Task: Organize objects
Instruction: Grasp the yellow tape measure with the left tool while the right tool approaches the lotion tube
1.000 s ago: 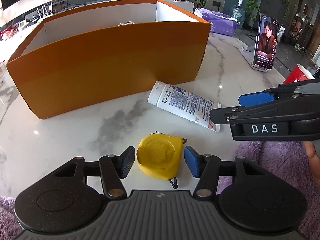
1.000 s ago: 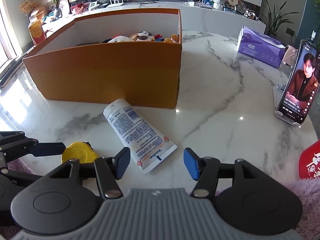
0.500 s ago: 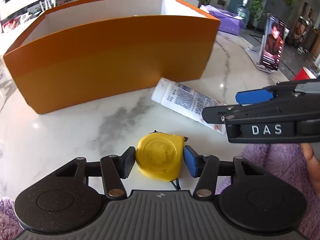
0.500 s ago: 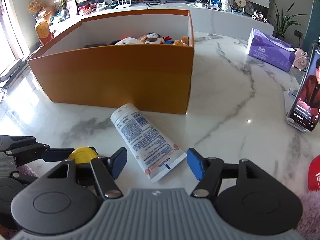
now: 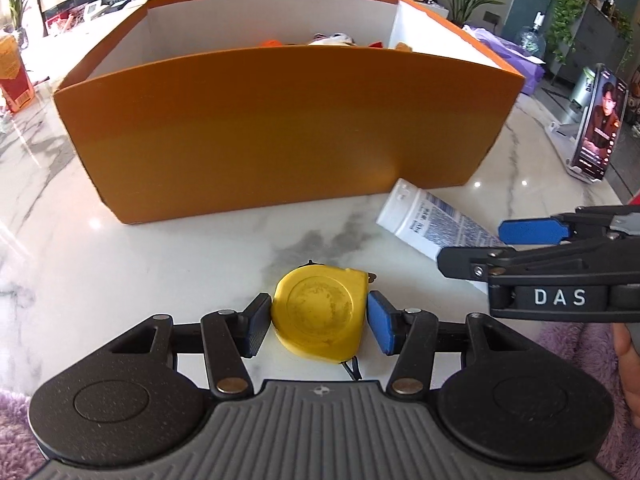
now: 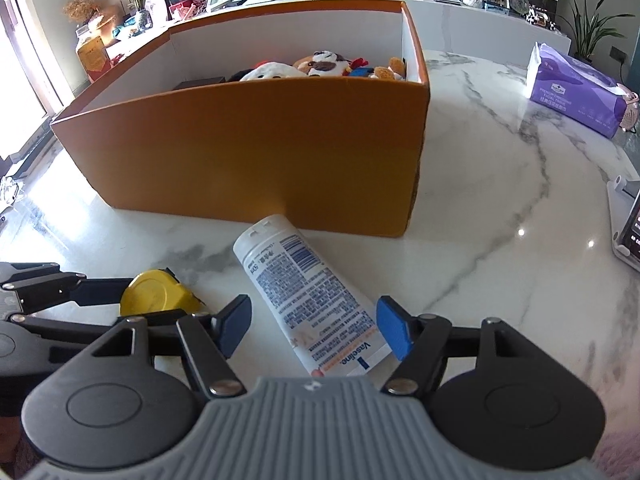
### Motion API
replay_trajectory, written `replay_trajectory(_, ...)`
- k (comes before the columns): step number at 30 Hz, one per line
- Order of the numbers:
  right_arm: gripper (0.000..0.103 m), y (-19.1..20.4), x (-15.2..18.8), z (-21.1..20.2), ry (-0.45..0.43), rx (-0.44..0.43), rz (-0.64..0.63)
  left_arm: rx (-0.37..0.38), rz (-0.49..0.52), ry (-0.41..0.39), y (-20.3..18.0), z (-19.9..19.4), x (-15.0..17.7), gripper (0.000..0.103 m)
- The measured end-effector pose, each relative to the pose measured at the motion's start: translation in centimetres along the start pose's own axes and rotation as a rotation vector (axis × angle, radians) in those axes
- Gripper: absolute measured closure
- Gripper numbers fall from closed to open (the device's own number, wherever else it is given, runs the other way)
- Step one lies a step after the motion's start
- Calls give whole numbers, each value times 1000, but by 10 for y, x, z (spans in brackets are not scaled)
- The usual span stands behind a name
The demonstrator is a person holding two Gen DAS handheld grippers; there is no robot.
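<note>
A yellow tape measure (image 5: 320,310) sits between the fingers of my left gripper (image 5: 318,320), which is shut on it, both pads against its sides; it also shows in the right wrist view (image 6: 154,294). A white Vaseline tube (image 6: 308,300) lies on the marble table, its flat end between the fingers of my open right gripper (image 6: 314,328), not clamped. The tube also shows in the left wrist view (image 5: 424,220). The orange box (image 5: 280,128) stands behind both, holding plush toys (image 6: 320,66).
A phone on a stand (image 5: 598,124) plays at the right. A purple tissue pack (image 6: 576,88) lies at the far right. A red cup edge (image 5: 634,200) shows near the right gripper. Marble tabletop (image 6: 500,208) extends right of the box.
My left gripper closed onto the tape measure. My right gripper moved forward so the tube's end now lies between its fingers. Both views rose and see more into the box.
</note>
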State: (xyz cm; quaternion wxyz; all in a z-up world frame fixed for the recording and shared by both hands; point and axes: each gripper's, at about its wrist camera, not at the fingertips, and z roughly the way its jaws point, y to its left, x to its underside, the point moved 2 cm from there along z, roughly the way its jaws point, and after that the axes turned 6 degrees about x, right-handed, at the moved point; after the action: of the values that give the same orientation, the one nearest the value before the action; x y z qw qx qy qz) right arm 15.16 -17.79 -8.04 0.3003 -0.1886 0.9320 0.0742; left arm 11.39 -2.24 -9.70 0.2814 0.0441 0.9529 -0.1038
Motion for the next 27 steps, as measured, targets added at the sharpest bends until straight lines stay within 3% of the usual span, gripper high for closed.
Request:
replay_trajectory(12, 31, 19, 9, 13, 45, 71, -118, 16, -37, -4, 9, -1, -2, 42)
replay_trajectory(16, 41, 18, 11, 9, 35, 75, -108, 20, -40, -5, 9, -1, -2, 42)
replay_trajectory(27, 49, 23, 20, -9, -1, 82, -128, 36, -28, -25, 6, -3, -3, 42)
